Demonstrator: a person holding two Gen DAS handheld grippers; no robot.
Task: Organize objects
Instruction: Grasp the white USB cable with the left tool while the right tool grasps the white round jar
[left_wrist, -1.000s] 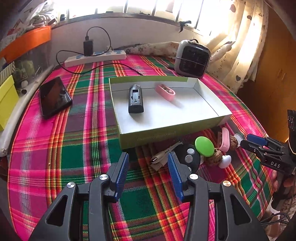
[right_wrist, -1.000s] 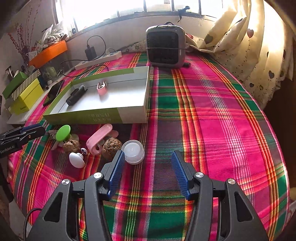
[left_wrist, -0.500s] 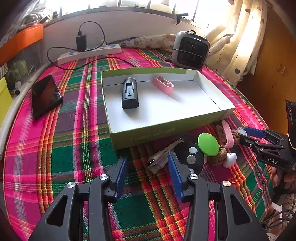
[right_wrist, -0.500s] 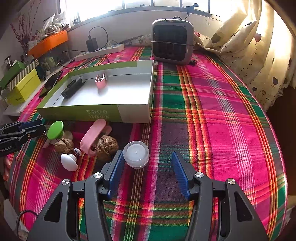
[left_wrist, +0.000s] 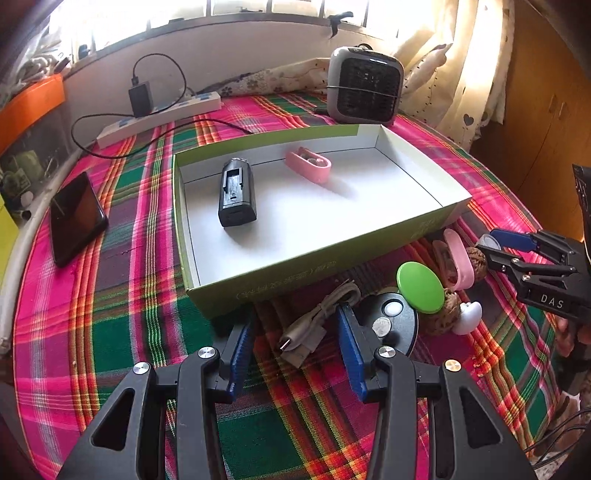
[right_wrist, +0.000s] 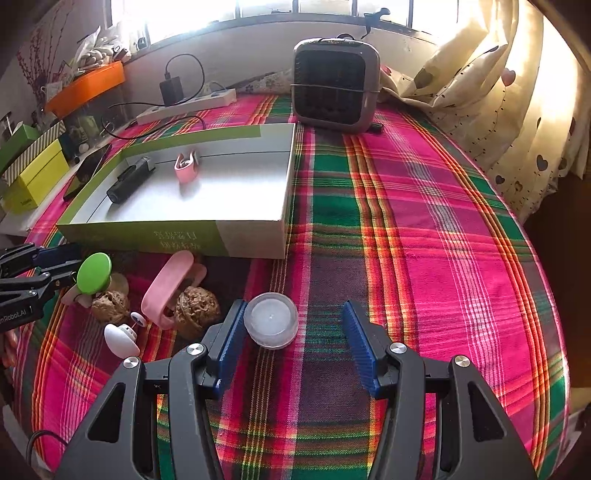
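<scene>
Two walnuts (right_wrist: 195, 310) crowd the clear cup (right_wrist: 271, 319).

Tablecloth (right_wrist: 424, 206) — pink-green plaid; box (left_wrist: 321, 266) — green outside, white inside.

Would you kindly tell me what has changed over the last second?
Both tools advanced, jaws open: the left tool now straddles the grey cable, and the right tool has reached the small clear jar, near its left finger. Nothing is gripped; the box contents stayed put.
</scene>
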